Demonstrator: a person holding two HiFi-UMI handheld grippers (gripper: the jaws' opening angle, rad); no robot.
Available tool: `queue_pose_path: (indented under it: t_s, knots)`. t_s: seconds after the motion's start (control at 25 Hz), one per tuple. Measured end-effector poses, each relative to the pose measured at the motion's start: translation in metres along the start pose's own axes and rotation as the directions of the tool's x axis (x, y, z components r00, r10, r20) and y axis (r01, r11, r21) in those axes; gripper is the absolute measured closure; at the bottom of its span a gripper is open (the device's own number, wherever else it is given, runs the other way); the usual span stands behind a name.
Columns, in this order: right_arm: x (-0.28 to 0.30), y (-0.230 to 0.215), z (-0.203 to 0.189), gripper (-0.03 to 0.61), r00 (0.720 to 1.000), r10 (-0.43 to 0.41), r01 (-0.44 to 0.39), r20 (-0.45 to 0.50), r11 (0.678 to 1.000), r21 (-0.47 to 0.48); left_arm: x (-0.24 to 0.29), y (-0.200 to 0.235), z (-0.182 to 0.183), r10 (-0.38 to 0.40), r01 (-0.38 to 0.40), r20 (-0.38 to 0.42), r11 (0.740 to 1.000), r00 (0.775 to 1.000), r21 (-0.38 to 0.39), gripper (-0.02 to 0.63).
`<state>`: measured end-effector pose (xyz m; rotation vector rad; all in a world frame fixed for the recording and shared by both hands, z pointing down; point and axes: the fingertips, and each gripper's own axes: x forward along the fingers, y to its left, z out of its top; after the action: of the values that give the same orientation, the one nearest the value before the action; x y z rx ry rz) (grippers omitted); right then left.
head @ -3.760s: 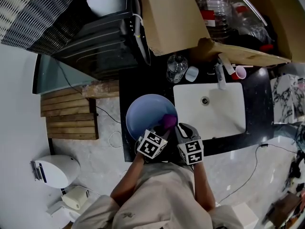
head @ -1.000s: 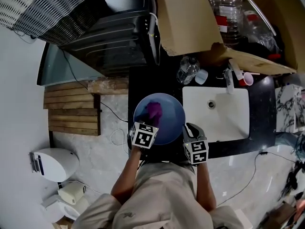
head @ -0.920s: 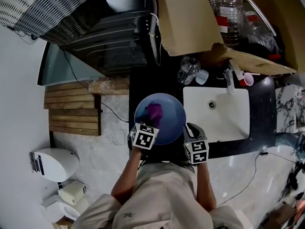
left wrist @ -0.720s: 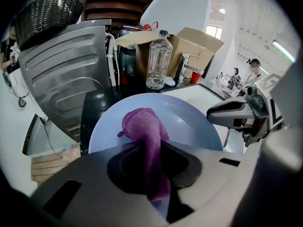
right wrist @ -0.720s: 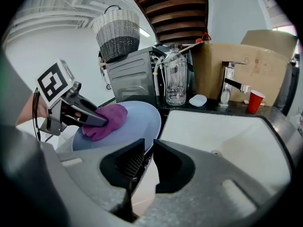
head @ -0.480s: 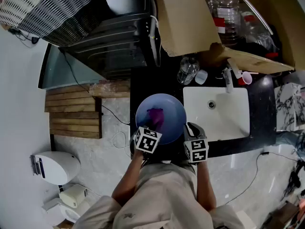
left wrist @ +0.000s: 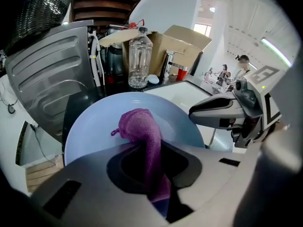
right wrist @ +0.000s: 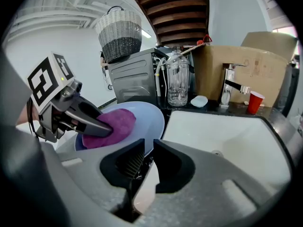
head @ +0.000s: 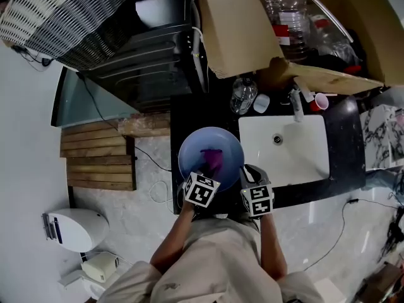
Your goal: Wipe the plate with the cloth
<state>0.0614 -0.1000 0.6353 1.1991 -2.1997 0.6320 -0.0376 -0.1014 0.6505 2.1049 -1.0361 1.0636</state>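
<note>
My left claw [left wrist: 150, 167] pinches the purple cloth [left wrist: 139, 126] onto the blue plate [left wrist: 94, 131], while my right claw [right wrist: 146, 160] nips its rim; hard pressing could lever it free.

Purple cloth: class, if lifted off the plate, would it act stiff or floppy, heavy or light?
Probably floppy: the cloth folds and sags from the left gripper's pinch. Likely light, being thin and small beside the plate. Its nubbly weave should drag rather than slide.
</note>
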Motion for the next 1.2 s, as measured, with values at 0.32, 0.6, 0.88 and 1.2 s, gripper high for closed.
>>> queue_pose_path:
  t_s: [0.32, 0.6, 0.88, 1.2]
  knots:
    - [-0.023, -0.009, 0.016, 0.515, 0.995, -0.055, 0.056, 0.086, 0.998, -0.004, -0.008, -0.025, 0.022, -0.081, 0.071, 0.145, 0.995, 0.986, 0.074, 0.552]
    - [-0.047, 0.002, 0.033, 0.515, 0.981, -0.080, 0.088, 0.178, 0.995, -0.037, -0.036, -0.021, 0.035, -0.080, 0.054, 0.301, 0.994, 0.950, 0.094, 0.552]
    - [-0.068, 0.019, 0.044, 0.515, 0.962, -0.113, 0.131, 0.247, 0.990, -0.059, -0.068, -0.023, 0.045, -0.106, 0.037, 0.453, 0.987, 0.885, 0.158, 0.552]
    - [-0.085, 0.030, 0.052, 0.515, 0.952, -0.130, 0.156, 0.276, 0.985, -0.077, -0.090, -0.028, 0.045, -0.105, 0.008, 0.524, 0.983, 0.845, 0.183, 0.552]
